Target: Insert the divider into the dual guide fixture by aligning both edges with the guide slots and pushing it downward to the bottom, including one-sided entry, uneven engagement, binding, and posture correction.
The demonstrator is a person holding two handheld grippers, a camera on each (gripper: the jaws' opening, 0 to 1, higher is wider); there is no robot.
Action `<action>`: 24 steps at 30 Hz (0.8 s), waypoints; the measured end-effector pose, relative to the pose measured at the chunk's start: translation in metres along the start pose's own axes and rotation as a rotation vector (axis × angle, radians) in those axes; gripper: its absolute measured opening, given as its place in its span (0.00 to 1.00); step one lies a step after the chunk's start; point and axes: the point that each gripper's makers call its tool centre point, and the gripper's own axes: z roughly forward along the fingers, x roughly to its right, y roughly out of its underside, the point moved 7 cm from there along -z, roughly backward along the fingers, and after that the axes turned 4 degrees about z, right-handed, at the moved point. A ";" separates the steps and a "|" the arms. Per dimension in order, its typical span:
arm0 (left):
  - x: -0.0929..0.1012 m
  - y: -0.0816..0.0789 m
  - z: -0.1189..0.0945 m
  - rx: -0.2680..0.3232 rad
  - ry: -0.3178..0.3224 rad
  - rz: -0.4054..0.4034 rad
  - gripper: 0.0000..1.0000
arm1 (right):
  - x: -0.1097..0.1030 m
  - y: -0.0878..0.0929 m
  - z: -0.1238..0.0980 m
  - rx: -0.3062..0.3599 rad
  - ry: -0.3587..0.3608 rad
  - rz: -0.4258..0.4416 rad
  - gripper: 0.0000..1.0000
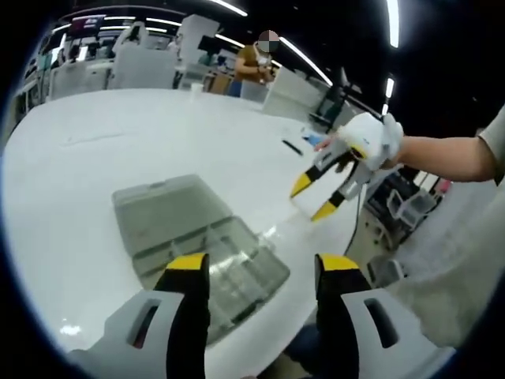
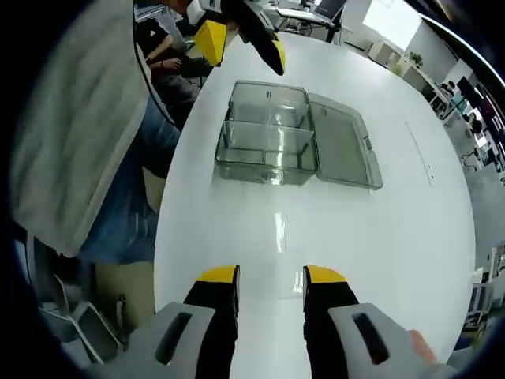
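Observation:
A clear plastic box lies on the white table, its hinged lid folded open flat beside it. Inside the box one crosswise clear wall shows. In the left gripper view the same box sits just beyond my left gripper, which is open and holds nothing. My right gripper is open over bare table, short of the box. A faint clear glint lies on the table ahead of it; I cannot tell whether it is the divider. The right gripper hangs open beside the box.
The table edge runs close along the box's side, with a person's grey shirt and blue trousers beyond it. The left gripper hovers above the box's far end. A small dark object lies further out.

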 end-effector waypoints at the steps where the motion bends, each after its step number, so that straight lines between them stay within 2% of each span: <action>1: 0.001 0.000 0.001 -0.001 0.003 0.002 0.51 | 0.000 -0.004 0.000 0.003 0.006 -0.006 0.27; 14: 0.010 -0.009 0.012 0.003 0.041 -0.012 0.43 | -0.003 -0.043 -0.007 0.049 0.031 -0.059 0.27; 24: 0.017 -0.014 0.019 -0.001 0.070 -0.041 0.37 | -0.005 -0.064 -0.008 0.087 0.041 -0.080 0.27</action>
